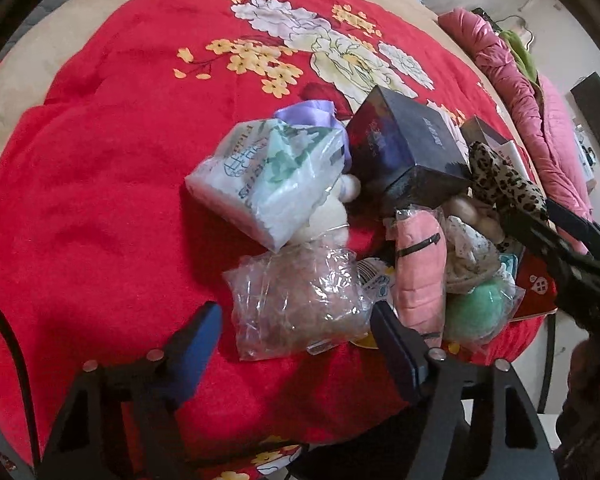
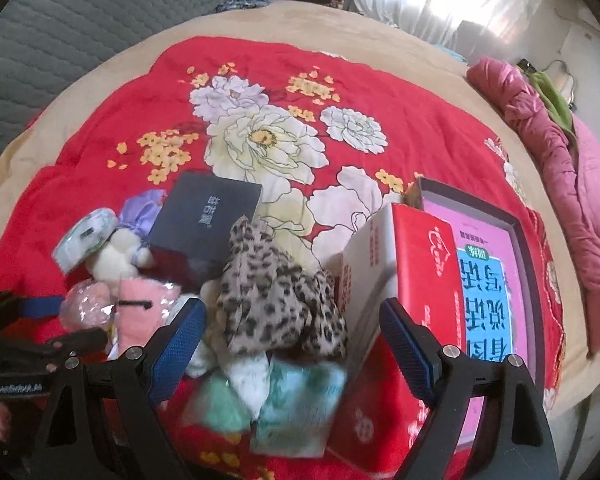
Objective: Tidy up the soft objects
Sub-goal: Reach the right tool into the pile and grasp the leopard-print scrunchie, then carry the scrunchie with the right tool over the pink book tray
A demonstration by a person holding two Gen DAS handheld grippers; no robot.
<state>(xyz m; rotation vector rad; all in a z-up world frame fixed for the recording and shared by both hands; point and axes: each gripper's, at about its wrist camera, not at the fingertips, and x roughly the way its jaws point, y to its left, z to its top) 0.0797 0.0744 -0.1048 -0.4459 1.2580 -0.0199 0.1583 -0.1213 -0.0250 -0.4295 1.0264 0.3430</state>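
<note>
A pile of soft things lies on a red flowered blanket [image 1: 100,200]. My left gripper [image 1: 296,320] is open, its jaws on either side of a clear crinkly bag [image 1: 296,304]. Behind the bag are a tissue pack [image 1: 260,188], a white plush toy [image 1: 324,216], a pink cloth in plastic [image 1: 420,272] and a green ball [image 1: 476,308]. My right gripper [image 2: 292,328] is open, its jaws on either side of a leopard-print cloth [image 2: 276,296] atop the pile. It also shows in the left wrist view [image 1: 500,180], right at the tips of the right gripper's fingers [image 1: 540,236].
A dark box [image 1: 408,148] sits behind the pile. A red carton [image 2: 416,280] and an open box with a pink and blue book [image 2: 488,272] lie right of it. A pink quilt [image 2: 560,168] lines the bed's right edge. Grey headboard [image 2: 80,20] at far left.
</note>
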